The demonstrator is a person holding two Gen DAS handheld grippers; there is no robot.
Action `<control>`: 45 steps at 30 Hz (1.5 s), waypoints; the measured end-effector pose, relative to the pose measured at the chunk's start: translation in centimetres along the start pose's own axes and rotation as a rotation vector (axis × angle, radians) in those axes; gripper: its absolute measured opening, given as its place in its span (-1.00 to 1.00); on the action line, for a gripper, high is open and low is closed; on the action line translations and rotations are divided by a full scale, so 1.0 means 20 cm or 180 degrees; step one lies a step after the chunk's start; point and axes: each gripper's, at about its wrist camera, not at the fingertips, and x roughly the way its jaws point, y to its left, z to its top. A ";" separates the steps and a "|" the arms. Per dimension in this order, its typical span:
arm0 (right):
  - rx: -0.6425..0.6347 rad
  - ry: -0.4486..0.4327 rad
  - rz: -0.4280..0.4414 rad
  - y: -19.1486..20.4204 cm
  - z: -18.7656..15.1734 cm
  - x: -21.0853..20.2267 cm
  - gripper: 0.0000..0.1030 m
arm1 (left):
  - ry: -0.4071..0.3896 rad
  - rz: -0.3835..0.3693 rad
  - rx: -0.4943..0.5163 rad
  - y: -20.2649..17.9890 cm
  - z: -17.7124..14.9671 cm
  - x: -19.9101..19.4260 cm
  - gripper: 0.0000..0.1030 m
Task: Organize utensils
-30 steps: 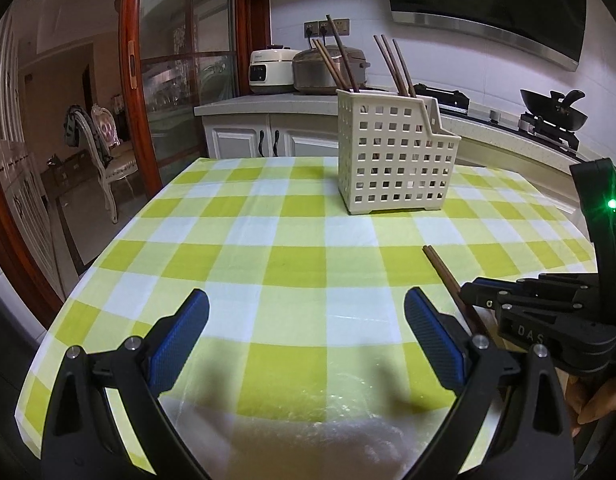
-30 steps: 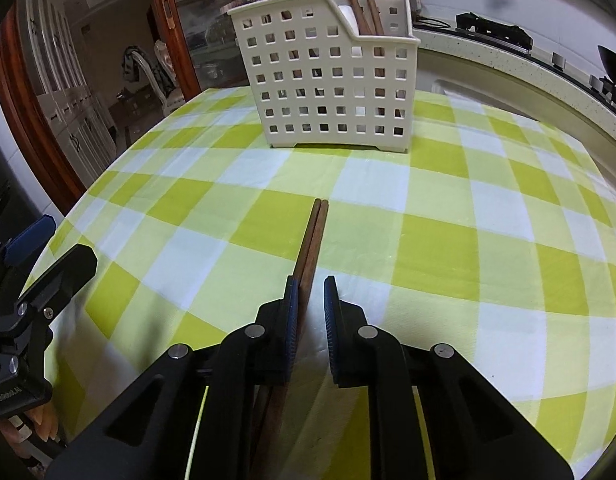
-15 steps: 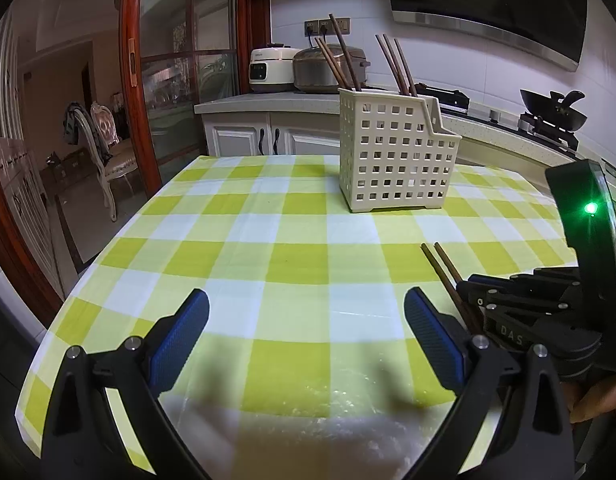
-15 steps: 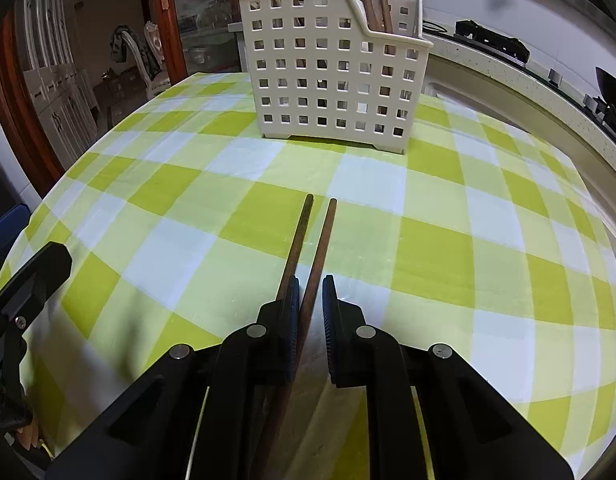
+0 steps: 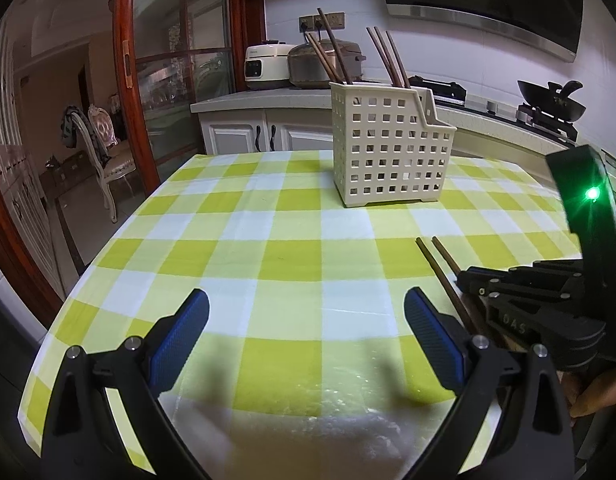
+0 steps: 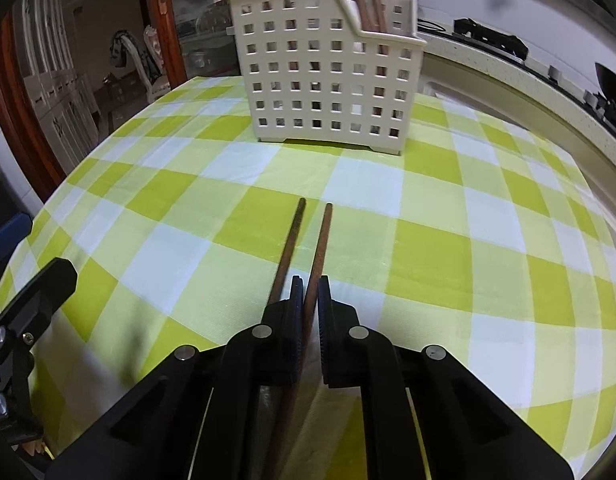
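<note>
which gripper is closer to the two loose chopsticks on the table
Right. The right gripper is shut on one of the loose chopsticks, with the other just outside its left finger. The left gripper hangs open over bare tablecloth, beside them.

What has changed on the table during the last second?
The right tool has been closing and now clamps one chopstick; the other chopstick lies outside, and the pair's tips have spread. The left tool stays open, and the basket stays put.

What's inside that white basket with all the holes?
Brown chopsticks stand in the basket, their tops sticking out in two bunches. Darker bits show through its holes, but its walls hide most of their lower ends.
</note>
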 end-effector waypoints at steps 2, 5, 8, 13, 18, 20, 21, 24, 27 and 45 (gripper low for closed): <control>0.0047 -0.0050 -0.0002 -0.02 0.00 -0.02 -0.88 | 0.0027 -0.0009 0.0009 -0.01 0.00 0.01 0.85; 0.0130 -0.0103 0.0017 -0.07 -0.02 -0.05 -0.88 | 0.0053 -0.0029 0.0030 -0.04 0.00 0.02 0.85; 0.0234 -0.0162 0.0041 -0.13 -0.02 -0.08 -0.88 | 0.0079 -0.0063 0.0068 -0.08 0.01 0.03 0.85; 0.0397 -0.0268 0.0059 -0.24 -0.04 -0.15 -0.88 | 0.0149 -0.0181 0.0076 -0.14 0.04 0.05 0.85; 0.0502 -0.0330 0.0057 -0.34 -0.07 -0.21 -0.88 | 0.0201 -0.0242 0.0171 -0.26 0.06 0.08 0.85; 0.0518 -0.0339 0.0050 -0.37 -0.09 -0.22 -0.88 | 0.0246 -0.0256 0.0220 -0.31 0.07 0.10 0.85; 0.0526 -0.0342 0.0049 -0.39 -0.10 -0.23 -0.88 | 0.0295 -0.0275 0.0245 -0.34 0.07 0.12 0.84; 0.0557 -0.0367 0.0063 -0.43 -0.12 -0.25 -0.88 | 0.0431 -0.0333 0.0243 -0.39 0.10 0.18 0.69; 0.0589 -0.0399 0.0086 -0.46 -0.13 -0.28 -0.88 | 0.0616 -0.0402 0.0180 -0.43 0.12 0.26 0.52; 0.0626 -0.0424 0.0144 -0.50 -0.17 -0.31 -0.88 | 0.0935 -0.0453 0.0297 -0.53 0.10 0.43 -0.77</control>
